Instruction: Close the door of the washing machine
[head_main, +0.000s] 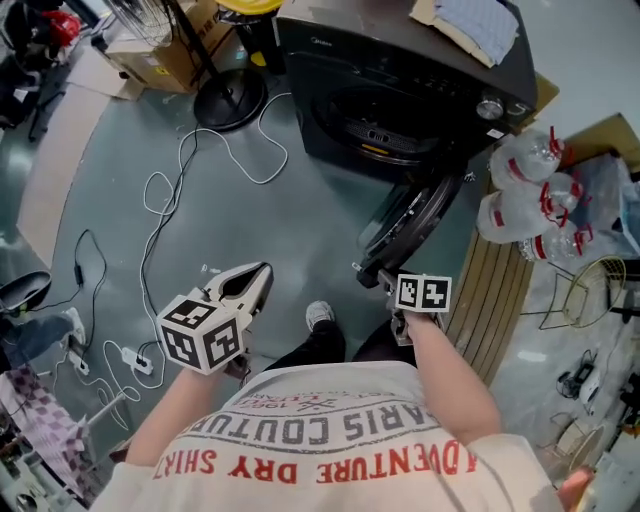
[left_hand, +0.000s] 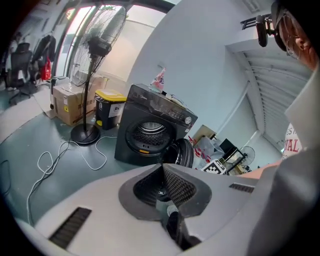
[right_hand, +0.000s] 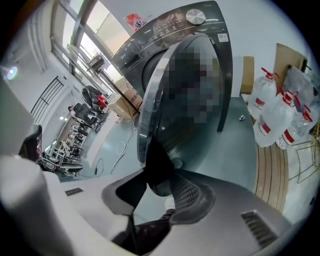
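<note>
The door (head_main: 412, 212) of the washing machine (head_main: 400, 90) is pictured standing wide open. Its rim is straddled by the right claw (head_main: 376, 278), jaws parted, evidently so it can be swung shut. The left claw (head_main: 252, 285) is held closed and empty, kept aside.

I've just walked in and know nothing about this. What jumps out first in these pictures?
A black washing machine stands at the top of the head view, its round door swung wide open. The right hand-held gripper is at that door's edge, the left hand-held gripper hangs over the floor, and clear water jugs stand right of the machine.
</note>
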